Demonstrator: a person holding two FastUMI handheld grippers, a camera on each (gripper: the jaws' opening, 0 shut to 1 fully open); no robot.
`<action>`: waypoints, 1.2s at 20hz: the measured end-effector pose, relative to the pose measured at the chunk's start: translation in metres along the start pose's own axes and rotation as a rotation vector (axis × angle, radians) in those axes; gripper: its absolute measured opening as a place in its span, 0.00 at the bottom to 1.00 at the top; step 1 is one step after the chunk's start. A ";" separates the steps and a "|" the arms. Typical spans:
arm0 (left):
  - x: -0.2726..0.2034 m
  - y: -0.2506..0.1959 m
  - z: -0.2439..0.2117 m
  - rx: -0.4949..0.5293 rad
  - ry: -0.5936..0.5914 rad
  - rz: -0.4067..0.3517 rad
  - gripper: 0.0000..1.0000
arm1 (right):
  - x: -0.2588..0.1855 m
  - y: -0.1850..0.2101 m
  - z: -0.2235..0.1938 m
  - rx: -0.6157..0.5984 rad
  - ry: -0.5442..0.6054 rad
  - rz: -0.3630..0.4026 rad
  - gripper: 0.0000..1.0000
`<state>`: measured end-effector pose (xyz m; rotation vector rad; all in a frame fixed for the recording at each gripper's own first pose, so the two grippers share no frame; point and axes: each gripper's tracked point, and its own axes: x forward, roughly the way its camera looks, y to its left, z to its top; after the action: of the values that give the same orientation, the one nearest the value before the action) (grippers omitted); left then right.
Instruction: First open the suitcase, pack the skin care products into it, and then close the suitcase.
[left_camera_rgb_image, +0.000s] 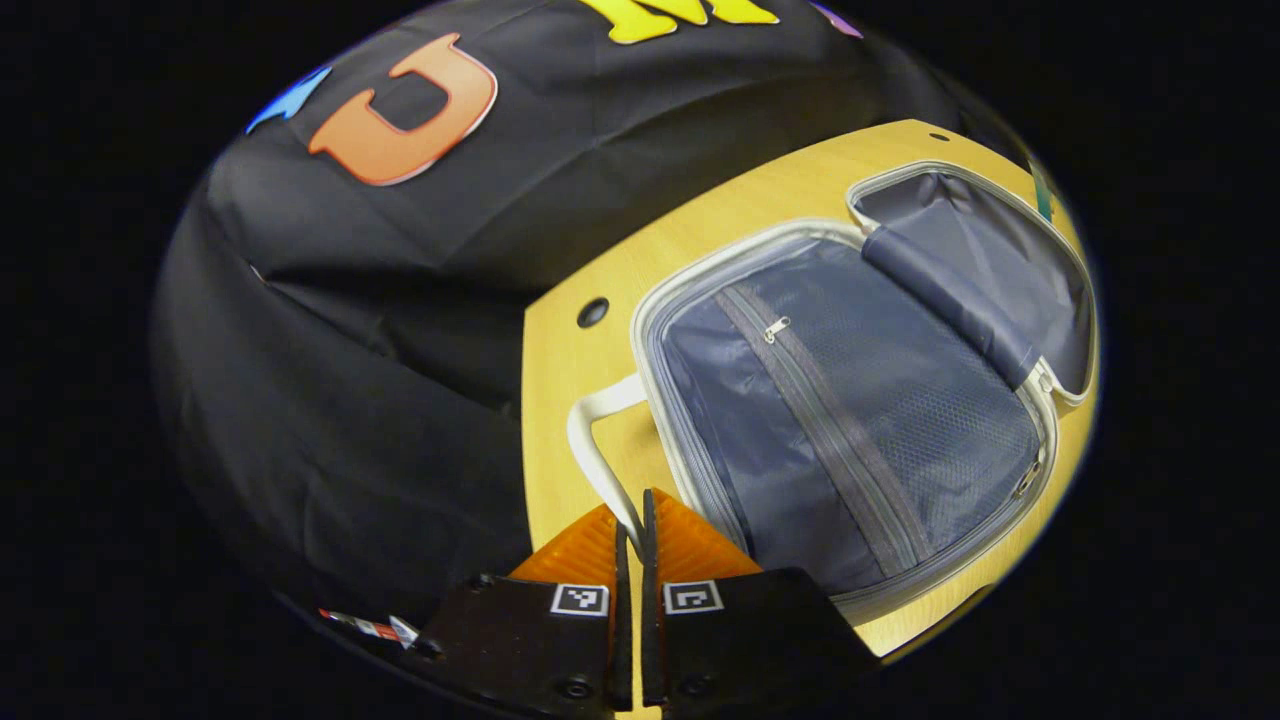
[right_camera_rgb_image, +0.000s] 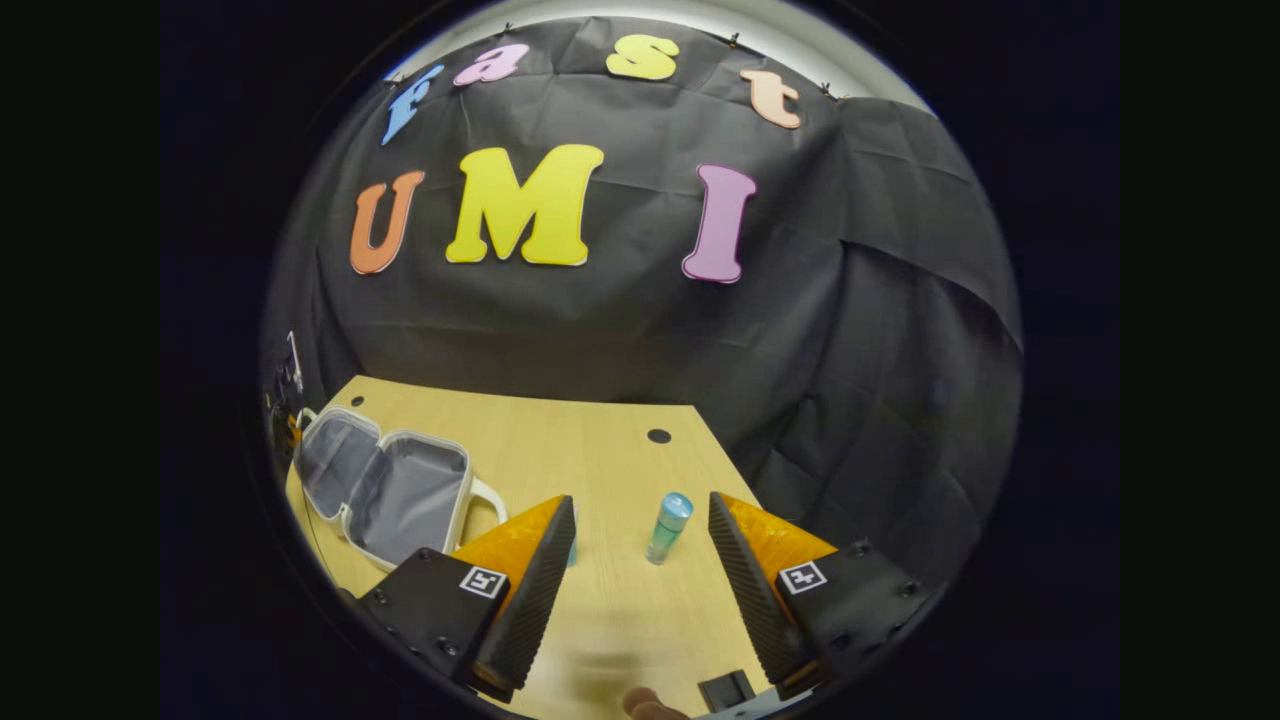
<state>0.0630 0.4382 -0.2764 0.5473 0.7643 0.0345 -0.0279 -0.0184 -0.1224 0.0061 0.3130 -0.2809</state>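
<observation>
The suitcase (left_camera_rgb_image: 850, 400) lies open on the wooden table (left_camera_rgb_image: 700, 210), showing a grey-blue lining and a zipped mesh pocket; its lid (left_camera_rgb_image: 990, 260) is folded back. Its white handle (left_camera_rgb_image: 590, 440) curves down and vanishes behind the tips of my left gripper (left_camera_rgb_image: 632, 505), whose fingers are shut with only a thin slit between them. In the right gripper view the suitcase (right_camera_rgb_image: 385, 490) sits at the table's left. My right gripper (right_camera_rgb_image: 640, 503) stands open above the table. A small teal bottle with a blue cap (right_camera_rgb_image: 668, 527) stands upright just beyond its fingers. A second teal item (right_camera_rgb_image: 572, 540) peeks from behind the left finger.
Black cloth walls close in behind and to the right of the table (right_camera_rgb_image: 560, 440). Round holes (right_camera_rgb_image: 658, 436) mark the table's far corners. A person's fingertip (right_camera_rgb_image: 650, 706) and a small dark part (right_camera_rgb_image: 727, 690) show at the bottom edge of the right gripper view.
</observation>
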 end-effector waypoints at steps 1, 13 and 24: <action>0.005 -0.004 -0.004 -0.022 0.005 -0.021 0.08 | -0.001 0.000 -0.003 -0.005 0.008 0.000 0.80; -0.075 -0.026 0.063 -0.051 -0.174 0.069 0.98 | 0.015 -0.015 -0.031 -0.049 0.055 0.070 0.80; -0.137 -0.234 0.209 -0.377 -0.426 -0.177 0.98 | 0.046 -0.079 -0.032 -0.080 0.071 0.124 0.80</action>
<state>0.0638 0.1103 -0.1768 0.1171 0.3721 -0.0979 -0.0167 -0.1052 -0.1639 -0.0439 0.3929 -0.1455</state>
